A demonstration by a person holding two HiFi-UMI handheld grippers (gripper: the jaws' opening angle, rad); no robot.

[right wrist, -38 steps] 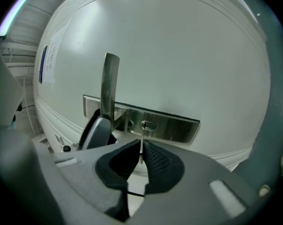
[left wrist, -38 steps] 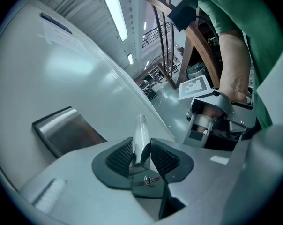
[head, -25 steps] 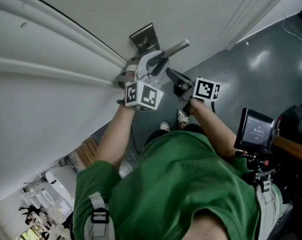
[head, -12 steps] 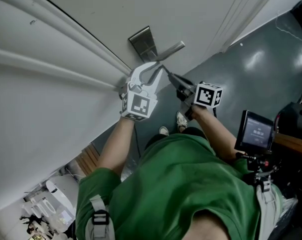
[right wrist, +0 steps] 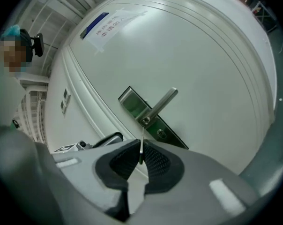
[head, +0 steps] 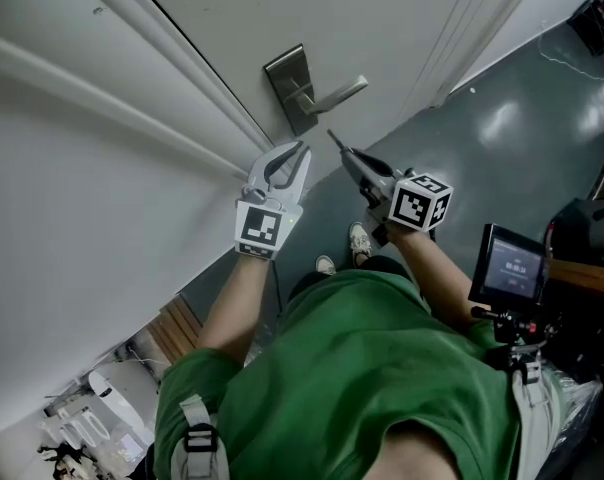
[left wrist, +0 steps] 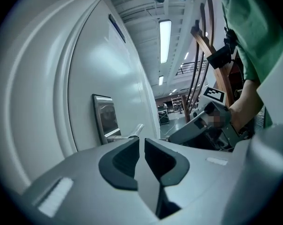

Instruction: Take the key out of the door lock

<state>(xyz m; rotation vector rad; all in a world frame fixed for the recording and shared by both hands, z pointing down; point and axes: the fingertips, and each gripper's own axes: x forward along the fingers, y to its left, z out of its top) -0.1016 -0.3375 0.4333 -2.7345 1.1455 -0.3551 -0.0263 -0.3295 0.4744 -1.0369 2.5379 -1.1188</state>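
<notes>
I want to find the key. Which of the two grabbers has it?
The right gripper: its jaws pinch the thin key. The left gripper has jaws closing on nothing.

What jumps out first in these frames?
The right gripper pinches a thin key edge-on between its jaws, clear of the keyhole in the lock plate just ahead. On that same plate a silver lever handle sticks out from the white door. The left gripper hangs to the left of the right one, its jaws closing on nothing.
</notes>
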